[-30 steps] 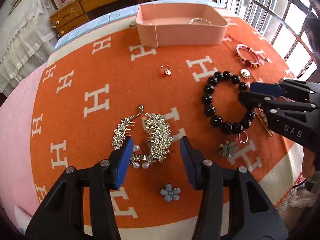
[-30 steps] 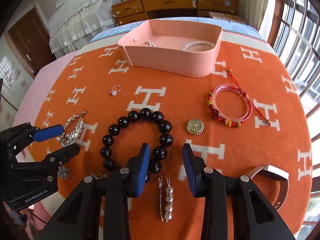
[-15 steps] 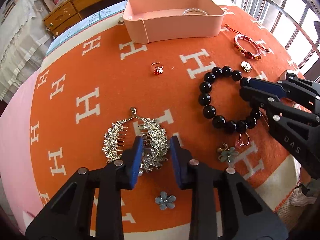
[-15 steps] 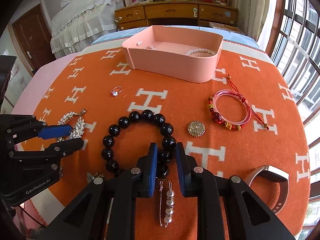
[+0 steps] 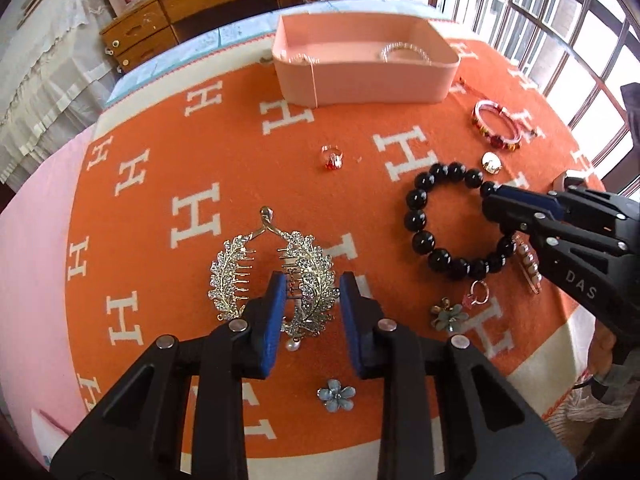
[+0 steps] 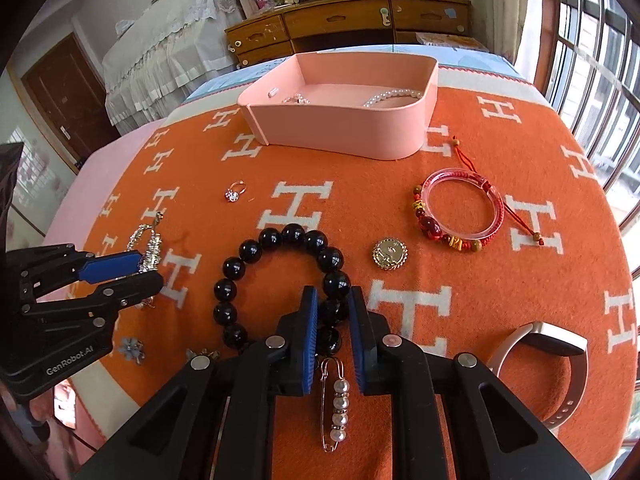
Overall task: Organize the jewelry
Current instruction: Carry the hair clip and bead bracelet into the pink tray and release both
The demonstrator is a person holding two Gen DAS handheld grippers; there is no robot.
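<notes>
Black bead bracelet (image 6: 280, 284): near the blanket's (image 6: 520, 280) front edge, pinched by the right gripper (image 6: 334, 320), whose jaws have just closed on its beads.
Leaf hair clip (image 5: 280, 276): front left, one leaf clamped in the left gripper (image 5: 312, 312).
Around: pearl pin (image 6: 338, 404), gold brooch (image 6: 390, 254), red bangle (image 6: 460, 212).
Pink box (image 6: 340, 128): far edge.

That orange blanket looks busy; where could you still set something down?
Bare cloth lies between the pink box, small ring and black bead bracelet, and right of the gold button. It is crowded near the pearl pin and flower charms.
</notes>
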